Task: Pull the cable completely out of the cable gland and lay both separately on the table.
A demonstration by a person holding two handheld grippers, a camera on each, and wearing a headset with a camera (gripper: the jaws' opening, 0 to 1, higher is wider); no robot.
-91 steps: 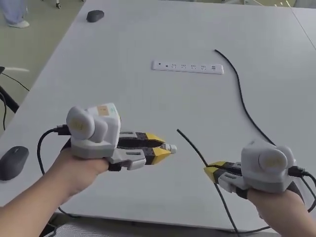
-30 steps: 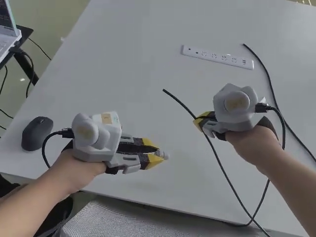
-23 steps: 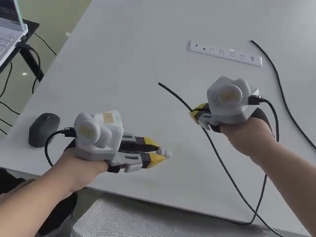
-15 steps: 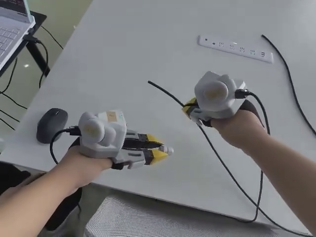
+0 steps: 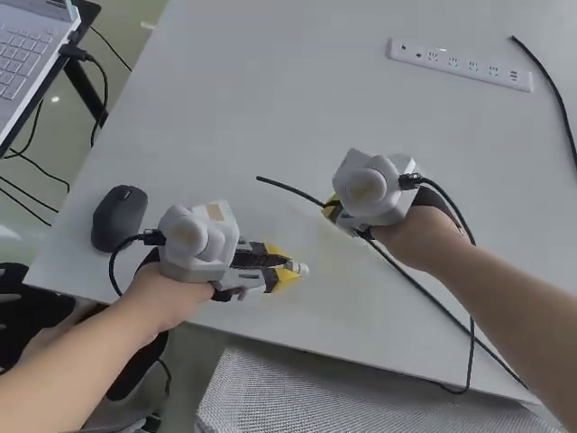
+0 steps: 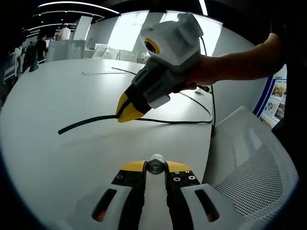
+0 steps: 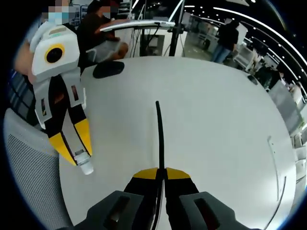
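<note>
My left gripper (image 5: 290,269) is shut on a small grey-white cable gland (image 5: 301,268), held above the table's near edge; the gland (image 6: 155,164) sits pinched between the yellow fingertips. No cable runs through it. My right gripper (image 5: 332,209) is shut on the black cable (image 5: 281,188), a short way right of and beyond the left one. The cable's free end sticks out past the jaws over the white table (image 5: 270,81), and its cut tip points away (image 7: 159,124). Behind the hand the cable trails off the table's near right edge (image 5: 433,302). The gland (image 7: 85,164) is apart from the cable.
A white power strip (image 5: 460,63) lies at the far right, with another black cable (image 5: 561,99) beyond it. A dark mouse (image 5: 118,216) rests near the left edge. A laptop (image 5: 27,45) stands on a side stand at the left. A mesh chair (image 5: 343,397) is below the near edge.
The right gripper has carried the cable leftward across the table, closer to the left gripper. The left gripper keeps the gland and has drifted toward the near edge. The head camera has shifted too.
</note>
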